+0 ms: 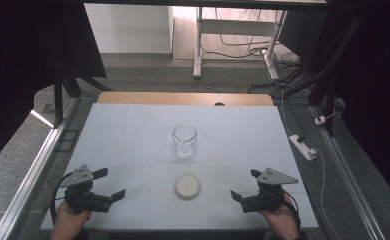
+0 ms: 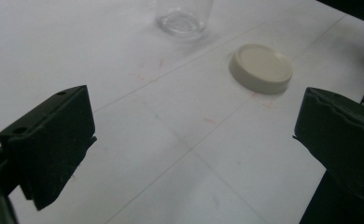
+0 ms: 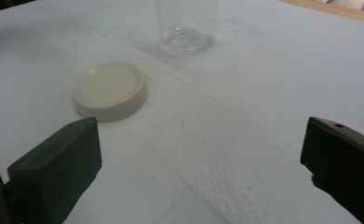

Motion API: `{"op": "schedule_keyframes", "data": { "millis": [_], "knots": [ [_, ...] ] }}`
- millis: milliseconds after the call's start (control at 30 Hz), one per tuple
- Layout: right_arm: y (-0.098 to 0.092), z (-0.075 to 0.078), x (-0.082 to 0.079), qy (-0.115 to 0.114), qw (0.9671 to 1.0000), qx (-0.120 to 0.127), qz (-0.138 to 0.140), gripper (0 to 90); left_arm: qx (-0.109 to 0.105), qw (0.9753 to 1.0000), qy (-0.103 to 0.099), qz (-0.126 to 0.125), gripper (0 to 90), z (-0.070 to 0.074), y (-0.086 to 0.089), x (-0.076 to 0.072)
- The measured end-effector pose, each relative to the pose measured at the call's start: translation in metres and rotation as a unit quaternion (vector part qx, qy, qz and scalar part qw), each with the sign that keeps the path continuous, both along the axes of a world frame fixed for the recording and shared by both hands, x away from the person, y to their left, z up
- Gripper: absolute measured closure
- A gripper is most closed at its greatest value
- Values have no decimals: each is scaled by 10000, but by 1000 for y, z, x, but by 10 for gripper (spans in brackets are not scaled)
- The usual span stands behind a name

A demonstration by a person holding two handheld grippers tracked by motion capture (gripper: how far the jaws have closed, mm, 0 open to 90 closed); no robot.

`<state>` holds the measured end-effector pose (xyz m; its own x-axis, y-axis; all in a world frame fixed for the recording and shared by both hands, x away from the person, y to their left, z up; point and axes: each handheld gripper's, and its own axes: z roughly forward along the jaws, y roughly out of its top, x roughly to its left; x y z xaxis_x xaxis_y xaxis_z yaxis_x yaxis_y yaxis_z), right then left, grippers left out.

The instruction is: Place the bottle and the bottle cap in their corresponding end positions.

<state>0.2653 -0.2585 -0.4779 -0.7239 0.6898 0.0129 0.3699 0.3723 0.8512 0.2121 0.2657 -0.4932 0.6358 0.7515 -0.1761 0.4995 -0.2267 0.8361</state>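
You have a white bench in front of you. A clear glass jar stands upright near the middle of it. The jar has no lid on, and nothing can be seen inside it. A round cream lid lies flat on the bench, near the jar on your side of it. The lid and the jar do not touch.

Your left gripper is at the near left part of the bench, in your left hand. Its jaws are spread wide and hold nothing. In the left gripper view, the lid sits ahead of the jaws and toward the right one, with bare bench in between. The bottom of the jar is farther off, at the top of that view.

Your right gripper is at the near right part of the bench, in your right hand. Its jaws are spread wide too, and they hold nothing. In the right gripper view, the lid is just past the left jaw, close to it but not touching. The jar stands beyond the lid.

The two grippers are well apart, one on each side of the lid, and both point in toward the middle. Past the far edge of the bench you can see a grey floor with cables and white legs of another table.
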Motion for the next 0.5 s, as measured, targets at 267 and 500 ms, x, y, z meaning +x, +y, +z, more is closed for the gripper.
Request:
{"op": "schedule_keyframes", "data": {
  "millis": [267,500],
  "knots": [
    [-31,-6,-12,86,9989,23,-469,0,26,9992,62,398,0,-8,23,-19],
    [-51,-12,-21,207,9968,34,-775,0,79,9977,257,614,0,-19,37,-28]
  ]
}}
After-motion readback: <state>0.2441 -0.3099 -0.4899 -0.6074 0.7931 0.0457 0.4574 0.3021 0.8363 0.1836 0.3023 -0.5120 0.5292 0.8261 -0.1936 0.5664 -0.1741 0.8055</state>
